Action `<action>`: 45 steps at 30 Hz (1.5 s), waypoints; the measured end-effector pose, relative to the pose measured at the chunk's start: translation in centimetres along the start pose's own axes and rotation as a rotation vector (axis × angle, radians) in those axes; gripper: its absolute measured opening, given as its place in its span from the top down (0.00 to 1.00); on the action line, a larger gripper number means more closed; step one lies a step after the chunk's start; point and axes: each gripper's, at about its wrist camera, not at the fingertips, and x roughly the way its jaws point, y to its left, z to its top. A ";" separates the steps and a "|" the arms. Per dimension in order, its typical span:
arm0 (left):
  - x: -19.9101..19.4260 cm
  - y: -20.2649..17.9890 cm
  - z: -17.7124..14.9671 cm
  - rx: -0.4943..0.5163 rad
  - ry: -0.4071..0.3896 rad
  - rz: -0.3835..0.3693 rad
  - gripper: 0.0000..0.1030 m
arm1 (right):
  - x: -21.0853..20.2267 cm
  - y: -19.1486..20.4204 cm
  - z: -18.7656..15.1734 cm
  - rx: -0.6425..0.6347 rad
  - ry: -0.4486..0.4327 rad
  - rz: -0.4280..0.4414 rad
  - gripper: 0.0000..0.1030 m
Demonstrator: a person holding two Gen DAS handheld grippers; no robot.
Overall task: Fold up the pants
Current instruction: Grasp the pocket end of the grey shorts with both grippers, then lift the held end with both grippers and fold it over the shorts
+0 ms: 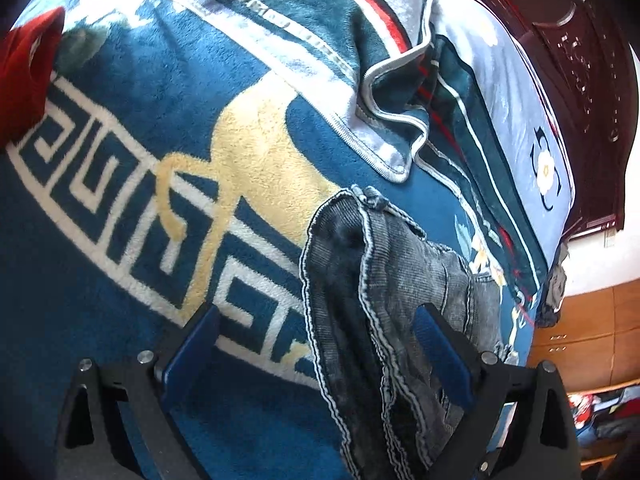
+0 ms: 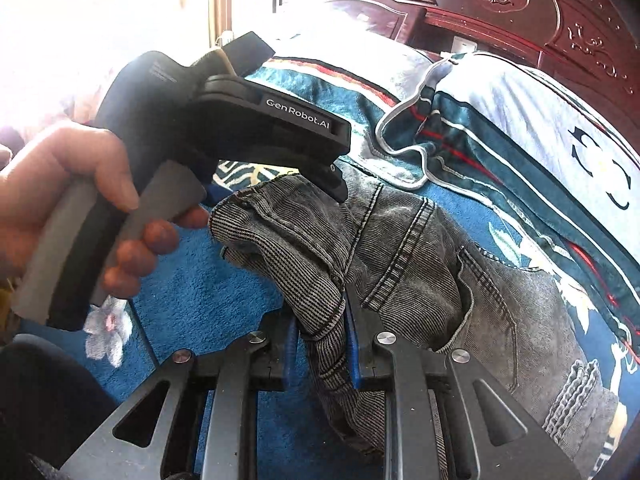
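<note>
Right gripper (image 2: 322, 344) nearest the lens in the right wrist view: jaws pinched shut on a bunched fold of the pants (image 2: 420, 264), cloth squeezed between the blue pads. Left gripper (image 1: 316, 344) in its own view: jaws spread wide, the right-hand pad over or against the denim, the other over bare blanket. Nothing clamped there. The right view shows the same tool from outside, held in the person's left hand (image 2: 68, 196), its tip just above the waistband corner.

Pants: one pair, grey washed denim, lying on the blue patterned blanket (image 1: 120, 208) on a bed. Waist end near both grippers, rumpled and partly lifted; pocket and seat stitching face up; legs run out of frame.

Progress, as a judgement: early. No clean fold is visible, the fabric is heaped, not flat, and edges are unaligned. Left to do: take a second grip, spread, lay leg on leg, fold over.

Count: two grippers, one hand in view, one pair of pants, one carved dark wooden headboard (image 2: 520, 12), one red cloth item (image 1: 28, 68) at the left wrist view's edge, well apart from the pants.
</note>
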 end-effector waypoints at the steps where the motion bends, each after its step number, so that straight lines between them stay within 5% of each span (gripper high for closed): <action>1: 0.0 0.0 0.0 -0.007 0.000 -0.004 0.05 | 0.0 -0.2 0.0 0.008 -0.002 0.001 0.82; 10: 0.8 -1.0 -0.3 -0.065 0.004 -0.066 0.08 | -1.0 -1.1 0.1 0.056 -0.027 0.012 0.82; 15: 0.5 -2.4 -0.7 -0.042 -0.008 -0.089 0.37 | -1.5 -1.3 -0.2 0.061 -0.030 0.012 0.82; 19: -0.4 -4.4 -0.9 0.026 -0.034 -0.089 0.75 | -1.9 -1.6 -0.3 0.071 -0.034 0.016 0.82; 20: -0.7 -5.1 -1.1 0.056 -0.041 -0.075 0.78 | -2.1 -1.6 -0.3 0.073 -0.035 0.016 0.82; 30: -4.3 -12.6 -2.9 0.319 -0.161 0.034 0.83 | -5.1 -3.7 -1.0 0.133 -0.087 0.014 0.82; 45: -4.7 -21.3 -7.0 0.543 -0.210 0.139 0.83 | -9.2 -8.0 -3.7 0.292 -0.125 0.002 0.83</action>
